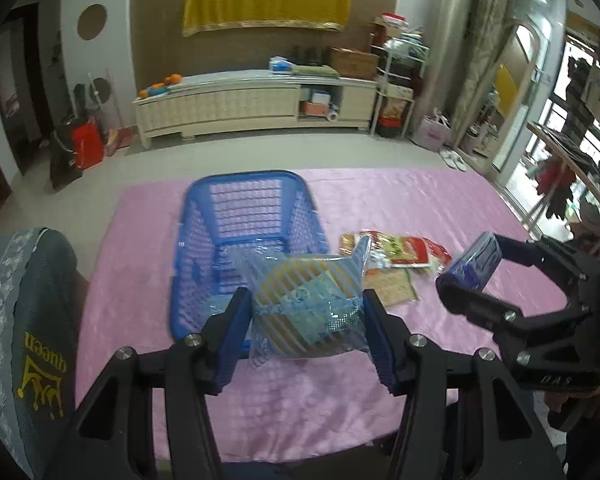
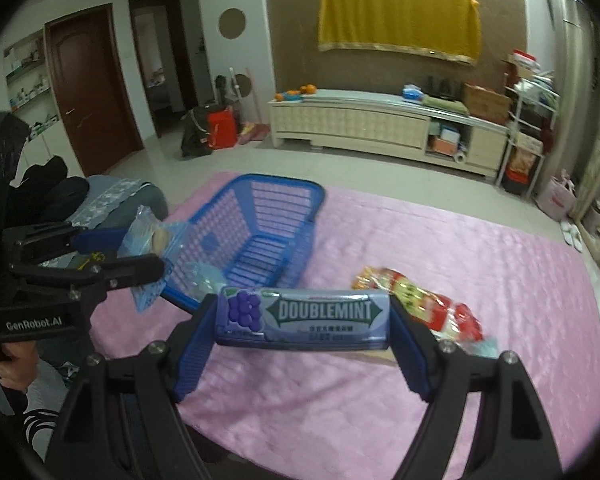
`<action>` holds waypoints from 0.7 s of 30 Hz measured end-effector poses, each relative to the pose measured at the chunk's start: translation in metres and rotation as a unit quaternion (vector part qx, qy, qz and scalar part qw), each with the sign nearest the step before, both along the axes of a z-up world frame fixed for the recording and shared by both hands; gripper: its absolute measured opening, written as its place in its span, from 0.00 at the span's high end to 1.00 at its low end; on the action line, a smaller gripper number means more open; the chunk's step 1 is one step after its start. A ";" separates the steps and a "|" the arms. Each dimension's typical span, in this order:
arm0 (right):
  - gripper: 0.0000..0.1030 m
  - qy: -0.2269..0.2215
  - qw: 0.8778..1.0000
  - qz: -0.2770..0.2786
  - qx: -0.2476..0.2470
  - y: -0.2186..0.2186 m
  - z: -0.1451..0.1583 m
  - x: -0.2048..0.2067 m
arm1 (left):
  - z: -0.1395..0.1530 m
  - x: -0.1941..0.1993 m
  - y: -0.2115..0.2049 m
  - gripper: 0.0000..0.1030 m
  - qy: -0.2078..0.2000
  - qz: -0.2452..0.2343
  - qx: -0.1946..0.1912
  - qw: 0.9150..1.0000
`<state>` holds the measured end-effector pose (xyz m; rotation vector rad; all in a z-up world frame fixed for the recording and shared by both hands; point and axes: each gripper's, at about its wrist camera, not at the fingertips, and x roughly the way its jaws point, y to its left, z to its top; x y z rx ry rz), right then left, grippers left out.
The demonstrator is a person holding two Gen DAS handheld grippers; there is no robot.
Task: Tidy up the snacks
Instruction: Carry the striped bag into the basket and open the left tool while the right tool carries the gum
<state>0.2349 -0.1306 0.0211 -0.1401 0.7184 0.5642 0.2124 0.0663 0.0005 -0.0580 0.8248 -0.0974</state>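
My left gripper (image 1: 306, 316) is shut on a clear blue-striped snack bag (image 1: 308, 300) and holds it above the near end of the blue plastic basket (image 1: 204, 248). My right gripper (image 2: 302, 320) is shut on a purple Doublemint gum box (image 2: 304, 318) above the pink tablecloth, to the right of the basket (image 2: 296, 192). The right gripper with the gum box (image 1: 474, 266) also shows in the left wrist view. The left gripper with its bag (image 2: 160, 236) shows at the left of the right wrist view. The basket looks empty.
Red and yellow snack packets (image 1: 396, 254) lie on the pink tablecloth (image 1: 420, 200) to the right of the basket; they also show in the right wrist view (image 2: 420, 304). A grey cushioned chair back (image 1: 24, 312) stands at the left table edge.
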 end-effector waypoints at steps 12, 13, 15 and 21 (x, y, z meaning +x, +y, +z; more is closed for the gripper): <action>0.19 0.016 0.999 0.038 -0.019 0.061 -0.021 0.029 | -0.040 0.033 0.048 0.49 0.038 0.032 -0.013 0.999; 0.19 0.021 0.999 0.037 -0.019 0.063 -0.025 0.035 | -0.045 0.038 0.048 0.49 0.040 0.030 -0.014 0.999; 0.19 0.027 0.999 0.036 -0.020 0.064 -0.031 0.042 | -0.054 0.049 0.049 0.49 0.048 0.028 -0.017 0.998; 0.19 0.042 0.998 0.031 -0.034 0.067 -0.050 0.063 | -0.080 0.074 0.047 0.49 0.077 0.030 -0.032 0.996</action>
